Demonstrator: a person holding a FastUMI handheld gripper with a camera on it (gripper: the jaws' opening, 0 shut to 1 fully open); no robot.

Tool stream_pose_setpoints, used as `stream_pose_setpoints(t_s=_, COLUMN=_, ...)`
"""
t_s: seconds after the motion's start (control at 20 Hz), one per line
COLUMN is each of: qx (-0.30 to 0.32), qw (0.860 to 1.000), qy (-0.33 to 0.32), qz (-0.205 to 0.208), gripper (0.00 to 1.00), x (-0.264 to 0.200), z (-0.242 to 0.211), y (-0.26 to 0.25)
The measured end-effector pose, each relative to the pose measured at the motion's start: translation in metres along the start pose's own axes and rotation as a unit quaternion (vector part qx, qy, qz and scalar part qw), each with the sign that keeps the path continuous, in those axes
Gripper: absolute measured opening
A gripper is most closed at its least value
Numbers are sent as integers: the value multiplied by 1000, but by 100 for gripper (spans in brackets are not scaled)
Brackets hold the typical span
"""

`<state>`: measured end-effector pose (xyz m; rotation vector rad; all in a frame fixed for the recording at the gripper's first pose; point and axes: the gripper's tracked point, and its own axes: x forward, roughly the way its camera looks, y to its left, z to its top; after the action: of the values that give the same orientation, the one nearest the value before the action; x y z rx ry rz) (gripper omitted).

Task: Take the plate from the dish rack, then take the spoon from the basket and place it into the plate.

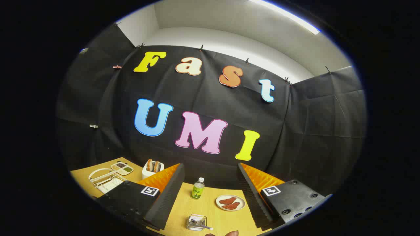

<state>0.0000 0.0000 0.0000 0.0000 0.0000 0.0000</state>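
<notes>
I see the dish rack [104, 179], a white wire frame, out to the left of my left finger on the table [210, 209], with something flat and white lying in it; I cannot tell whether that is the plate. The small clear basket [196, 222] sits between my fingers, close in, and the spoon [203, 225] lies in it with its handle poking out to the right. My jaws are spread wide with nothing between them; the gripper [210, 203] hangs above the table. Beyond the basket a small green-labelled bottle [198, 188] stands upright, and to its right a round dish [230, 202] carries two reddish-brown pieces. Near the rack are a divided tray [122, 168] and a white toaster [152, 167] holding slices. The table is yellow-tan wood; black cloth walls surround it, under a white ceiling with a strip light [285, 16].
</notes>
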Motion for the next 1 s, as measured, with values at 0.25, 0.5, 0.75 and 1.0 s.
stream_pose_setpoints(t_s=0.25, qx=8, qw=1000, qy=14, qz=2, gripper=98, x=0, z=-4, y=4)
stream_pose_setpoints(t_s=0.5, qx=3, qw=1000, qy=23, qz=5, gripper=98, x=-1, z=-4, y=5)
stream_pose_setpoints(t_s=0.75, qx=4, qw=1000, qy=24, qz=9, gripper=98, x=-1, z=-3, y=6)
stream_pose_setpoints(t_s=1.0, qx=3, qw=1000, qy=28, qz=13, gripper=98, x=-1, z=0, y=7)
